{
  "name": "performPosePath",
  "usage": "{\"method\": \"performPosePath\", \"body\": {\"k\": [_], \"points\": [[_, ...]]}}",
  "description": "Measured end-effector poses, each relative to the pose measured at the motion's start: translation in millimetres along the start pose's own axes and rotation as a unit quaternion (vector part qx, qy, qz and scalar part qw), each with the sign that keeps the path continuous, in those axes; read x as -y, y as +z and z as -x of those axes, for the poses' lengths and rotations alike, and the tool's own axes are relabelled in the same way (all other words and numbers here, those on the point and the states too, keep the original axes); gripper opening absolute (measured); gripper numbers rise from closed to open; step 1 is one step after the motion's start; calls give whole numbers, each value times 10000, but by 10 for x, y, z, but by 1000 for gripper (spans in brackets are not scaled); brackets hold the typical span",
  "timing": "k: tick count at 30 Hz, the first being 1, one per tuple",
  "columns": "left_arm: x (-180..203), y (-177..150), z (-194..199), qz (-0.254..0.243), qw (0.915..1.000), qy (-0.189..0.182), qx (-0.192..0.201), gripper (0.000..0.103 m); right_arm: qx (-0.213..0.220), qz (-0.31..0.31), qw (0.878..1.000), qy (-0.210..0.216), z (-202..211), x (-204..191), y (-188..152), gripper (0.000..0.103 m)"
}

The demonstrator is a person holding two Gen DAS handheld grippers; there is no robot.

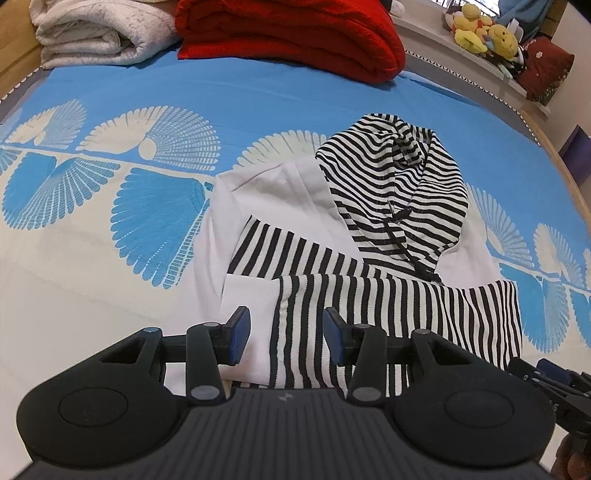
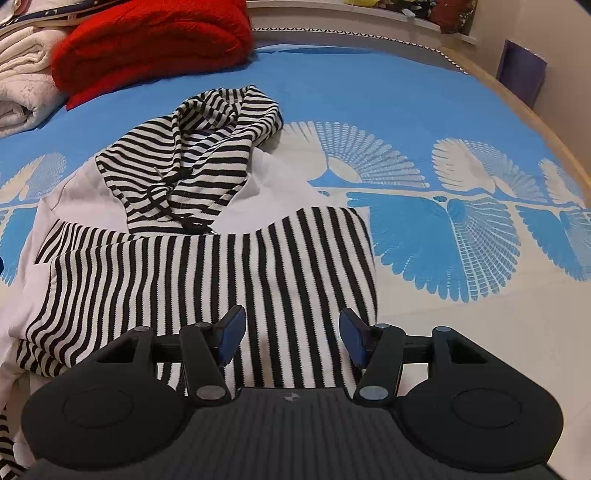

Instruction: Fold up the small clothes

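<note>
The step in hand looks like taking the near edge of the hooded top [image 1: 332, 229] for the next fold, and to do it well each gripper should come down on a corner of that edge, pinch every layer together, and lift both sides evenly so the folded sleeves do not slide out of place. In the left wrist view the left gripper [image 1: 286, 338] sits at lower centre, its jaws moderately apart with nothing held, poised over the lower left part of the garment where a plain white cuff [image 1: 249, 295] meets the striped panel. The top lies across the middle of that frame on the blue and cream bedspread [image 1: 92, 221], hood toward the upper right, sleeves folded across the body. A folded white blanket [image 1: 96, 33] and red blanket [image 1: 288, 37] sit along the top edge, with soft toys [image 1: 484, 31] at upper right. In the right wrist view the right gripper [image 2: 291, 338], lower centre, also has its jaws apart and empty, above the striped fabric near the garment's right edge. The black-and-white hood [image 2: 192, 162] with its dark drawstring [image 2: 159, 201] lies crumpled at upper left.
</note>
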State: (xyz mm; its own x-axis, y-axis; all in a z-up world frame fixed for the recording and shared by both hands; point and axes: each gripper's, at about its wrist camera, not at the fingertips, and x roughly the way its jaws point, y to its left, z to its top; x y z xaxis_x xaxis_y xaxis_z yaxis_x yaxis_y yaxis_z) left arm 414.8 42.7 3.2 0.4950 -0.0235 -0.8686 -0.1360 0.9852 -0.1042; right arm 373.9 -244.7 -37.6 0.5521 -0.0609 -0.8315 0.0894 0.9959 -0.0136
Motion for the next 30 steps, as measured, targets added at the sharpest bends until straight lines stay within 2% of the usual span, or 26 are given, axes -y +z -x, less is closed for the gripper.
{"method": "performPosePath", "body": {"k": [18, 30], "points": [[263, -12, -108, -234, 9996, 140, 24, 48, 226, -41, 9996, -176, 131, 226, 20, 58], [608, 24, -156, -341, 9982, 373, 327, 48, 304, -79, 9993, -194, 180, 300, 46, 58]]}}
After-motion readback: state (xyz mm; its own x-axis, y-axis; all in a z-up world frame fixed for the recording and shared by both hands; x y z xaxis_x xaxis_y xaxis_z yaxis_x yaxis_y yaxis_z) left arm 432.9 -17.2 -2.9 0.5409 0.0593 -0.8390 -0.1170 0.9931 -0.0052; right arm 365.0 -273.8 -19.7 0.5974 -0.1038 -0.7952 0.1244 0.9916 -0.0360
